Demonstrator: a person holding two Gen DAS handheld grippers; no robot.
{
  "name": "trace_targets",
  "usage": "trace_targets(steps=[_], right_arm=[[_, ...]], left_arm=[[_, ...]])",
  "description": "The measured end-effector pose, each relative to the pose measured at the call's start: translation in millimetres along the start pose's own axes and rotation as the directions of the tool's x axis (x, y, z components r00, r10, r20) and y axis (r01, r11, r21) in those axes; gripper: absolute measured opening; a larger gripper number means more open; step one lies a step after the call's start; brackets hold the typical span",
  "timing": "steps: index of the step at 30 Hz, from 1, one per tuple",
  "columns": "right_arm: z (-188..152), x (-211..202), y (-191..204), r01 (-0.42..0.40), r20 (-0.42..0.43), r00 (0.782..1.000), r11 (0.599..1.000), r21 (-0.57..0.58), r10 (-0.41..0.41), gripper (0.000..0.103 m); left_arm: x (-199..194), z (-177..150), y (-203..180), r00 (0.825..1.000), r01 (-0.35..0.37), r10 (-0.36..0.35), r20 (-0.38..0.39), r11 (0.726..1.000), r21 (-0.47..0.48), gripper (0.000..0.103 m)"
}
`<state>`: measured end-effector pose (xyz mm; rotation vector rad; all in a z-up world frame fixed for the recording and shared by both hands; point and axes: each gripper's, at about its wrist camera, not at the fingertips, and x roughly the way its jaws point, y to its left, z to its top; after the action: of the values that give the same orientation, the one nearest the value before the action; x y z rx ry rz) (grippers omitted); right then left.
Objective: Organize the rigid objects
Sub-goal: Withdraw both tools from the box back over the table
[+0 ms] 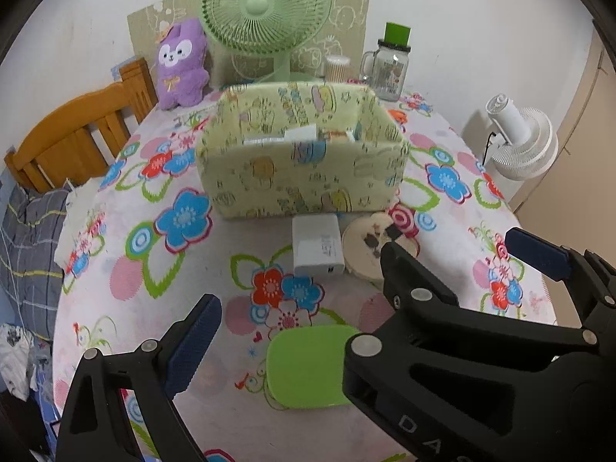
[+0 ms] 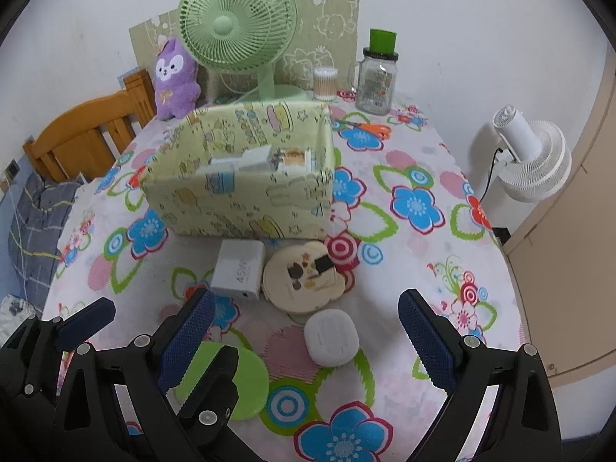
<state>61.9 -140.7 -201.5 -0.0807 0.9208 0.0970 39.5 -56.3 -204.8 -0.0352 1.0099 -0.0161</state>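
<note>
Left wrist view: we see our left gripper (image 1: 346, 346) with fingers released, straddling a green pad (image 1: 308, 365) on the bench (image 1: 115, 238). Our right gripper (image 2: 308, 342) is likewise spread, a white case (image 2: 332, 337) lying between its fingers. Beyond sit a white charger (image 2: 239, 269) and a round, perhaps wooden, disc (image 2: 304, 281), just before the patterned box (image 2: 238, 200).

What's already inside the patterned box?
The patterned box holds several white and pale boxy items along its near side, one with a printed label. Its front wall hides their lower parts and the box floor, so there is no exact count.
</note>
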Motion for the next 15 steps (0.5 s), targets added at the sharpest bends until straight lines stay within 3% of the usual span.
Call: trace_targets(steps=[15], right_arm=[[-38.0,33.3,-3.3,0.011,-0.034,0.999,1.0,-0.023,-0.012,0.098]], left_arm=[[37.1,-37.9,-0.7,0.997,-0.038,0.036,-0.063,0.999,-0.036,0.097]])
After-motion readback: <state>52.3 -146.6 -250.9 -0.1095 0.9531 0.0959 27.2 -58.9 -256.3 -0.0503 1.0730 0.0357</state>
